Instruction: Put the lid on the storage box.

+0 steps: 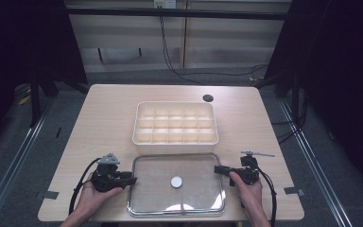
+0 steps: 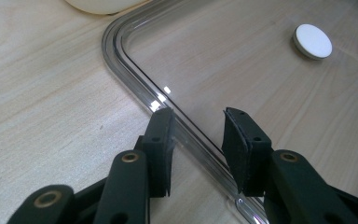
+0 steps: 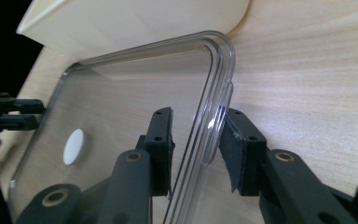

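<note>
No brand, label or readable writing shows on anything here. A clear lid lies flat on a pale wood-grain table, at its near edge, with a small white round knob at the lid's middle. Just beyond the lid, touching or nearly touching its far edge, stands a cream box split into a grid of small compartments. Past the box, near the table's far edge, is a dark round hole. The left gripper sits at the lid's left edge; in the left gripper view its jaws stand spread on either side of the lid's raised rim, one over bare table and one over the lid, with a gap on both sides and no pad pressing the rim. The right gripper sits at the lid's right edge; in the right gripper view its jaws straddle the rim there, the outer pad at or touching a small tab on the rim, the inner pad apart from it, so the jaws are not yet pinching the lid. Beyond the table the room is dark: grey floor, black curtains at both sides, metal rails along the floor, pale wall panels at the back, and black cables trailing down the wall and across the floor.
</note>
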